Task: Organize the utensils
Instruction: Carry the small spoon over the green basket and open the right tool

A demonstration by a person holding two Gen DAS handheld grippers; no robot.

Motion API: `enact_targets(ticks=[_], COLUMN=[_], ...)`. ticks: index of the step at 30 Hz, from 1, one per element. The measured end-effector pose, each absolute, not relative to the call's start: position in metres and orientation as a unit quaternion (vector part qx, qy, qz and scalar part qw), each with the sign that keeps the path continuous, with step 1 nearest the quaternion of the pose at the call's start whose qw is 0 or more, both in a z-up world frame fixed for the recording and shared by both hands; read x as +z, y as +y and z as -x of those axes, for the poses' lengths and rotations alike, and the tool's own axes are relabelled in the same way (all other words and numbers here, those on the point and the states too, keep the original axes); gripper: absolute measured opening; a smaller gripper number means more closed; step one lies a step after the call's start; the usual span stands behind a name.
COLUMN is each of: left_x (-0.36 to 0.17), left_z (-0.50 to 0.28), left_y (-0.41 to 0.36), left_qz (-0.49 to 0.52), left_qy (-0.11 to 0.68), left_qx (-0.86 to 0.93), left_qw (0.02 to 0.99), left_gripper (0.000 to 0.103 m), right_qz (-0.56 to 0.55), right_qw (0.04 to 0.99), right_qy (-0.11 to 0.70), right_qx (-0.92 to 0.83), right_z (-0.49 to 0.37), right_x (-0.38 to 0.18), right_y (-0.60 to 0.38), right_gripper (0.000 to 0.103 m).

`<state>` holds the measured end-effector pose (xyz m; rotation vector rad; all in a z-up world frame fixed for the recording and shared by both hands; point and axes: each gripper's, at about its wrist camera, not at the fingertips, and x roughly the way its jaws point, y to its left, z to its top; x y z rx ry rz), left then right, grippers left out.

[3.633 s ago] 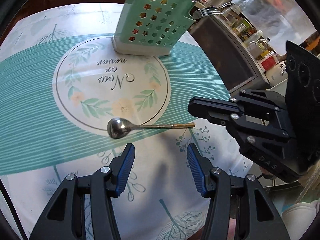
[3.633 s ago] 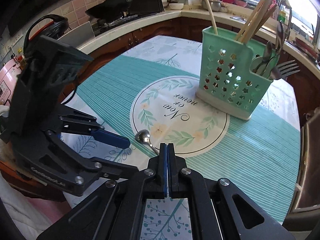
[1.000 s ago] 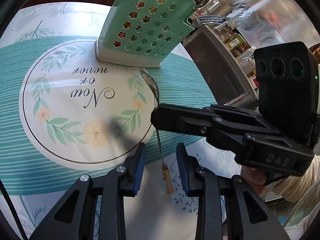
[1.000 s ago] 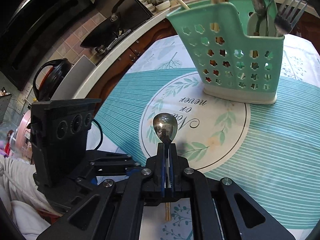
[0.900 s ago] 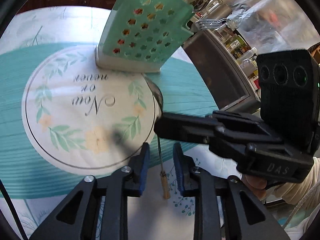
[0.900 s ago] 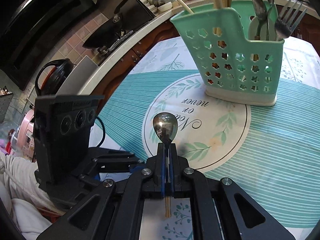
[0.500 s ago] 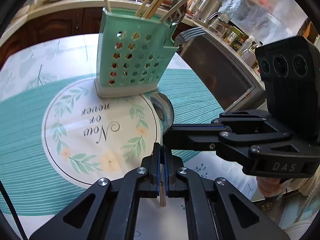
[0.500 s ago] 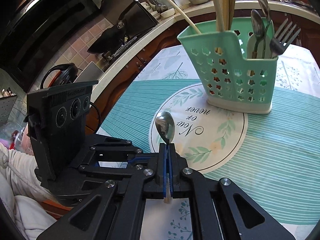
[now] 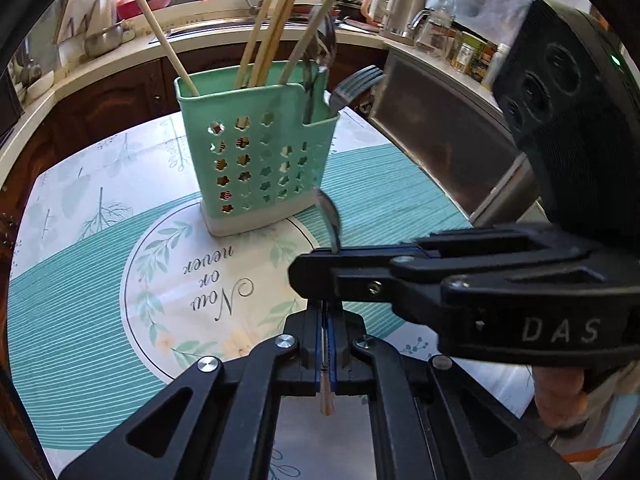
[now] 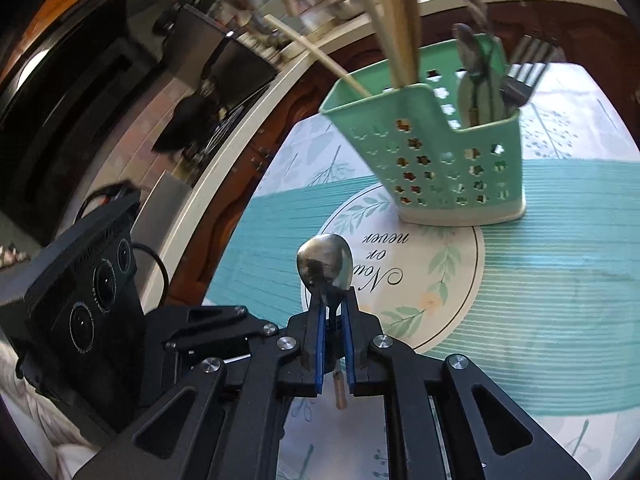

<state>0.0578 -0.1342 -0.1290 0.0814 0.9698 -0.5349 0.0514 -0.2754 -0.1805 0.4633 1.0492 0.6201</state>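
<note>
A metal spoon point(image 9: 329, 216) with a wooden handle end is held upright above the tablecloth. My left gripper point(image 9: 327, 320) is shut on its handle. My right gripper point(image 10: 332, 312) straddles the spoon's neck below the bowl point(image 10: 325, 262) with a small gap between its pads, so it is open. In the left wrist view the right gripper point(image 9: 316, 276) crosses in front from the right. The mint green utensil holder point(image 9: 256, 164) stands beyond, holding chopsticks, spoons and a fork; it also shows in the right wrist view point(image 10: 440, 160).
The table carries a teal and white cloth with a round printed motif point(image 9: 208, 288). A dark appliance point(image 9: 444, 140) stands off the table's right edge. A kitchen counter point(image 9: 120, 64) with jars and pots runs behind.
My right gripper's pads have parted slightly around the spoon, while my left gripper stays closed on the handle. Both views have tilted up toward the holder.
</note>
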Motion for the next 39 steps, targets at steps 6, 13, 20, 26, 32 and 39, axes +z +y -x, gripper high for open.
enact_targets(ticks=[6, 13, 20, 26, 32, 39], left_x=[-0.107, -0.073, -0.051, -0.061, -0.076, -0.092], left_z=[-0.059, -0.070, -0.081, -0.092, -0.095, -0.097], left_y=[-0.133, -0.125, -0.126, -0.127, -0.129, -0.117], left_qz=[-0.028, 0.009, 0.020, 0.035, 0.037, 0.045], left_qy=[0.448, 0.440, 0.421, 0.433, 0.450, 0.467], left_qx=[-0.254, -0.253, -0.249, -0.243, -0.235, -0.207], left_qw=[0.857, 0.862, 0.872, 0.867, 0.861, 0.859], left_gripper=[0.001, 0.004, 0.009, 0.011, 0.011, 0.012], right_qz=[-0.239, -0.246, -0.227, -0.231, -0.235, -0.224], right_qw=[0.800, 0.827, 0.859, 0.881, 0.895, 0.909], right_qy=[0.467, 0.418, 0.371, 0.343, 0.329, 0.303], right_qx=[0.291, 0.286, 0.272, 0.228, 0.188, 0.177], right_z=[-0.050, -0.053, -0.066, -0.088, -0.122, -0.165], right_x=[-0.163, -0.114, -0.065, -0.042, -0.047, -0.067], right_y=[-0.286, -0.304, -0.323, -0.356, -0.386, -0.379], right_gripper=[0.007, 0.007, 0.004, 0.003, 0.003, 0.003])
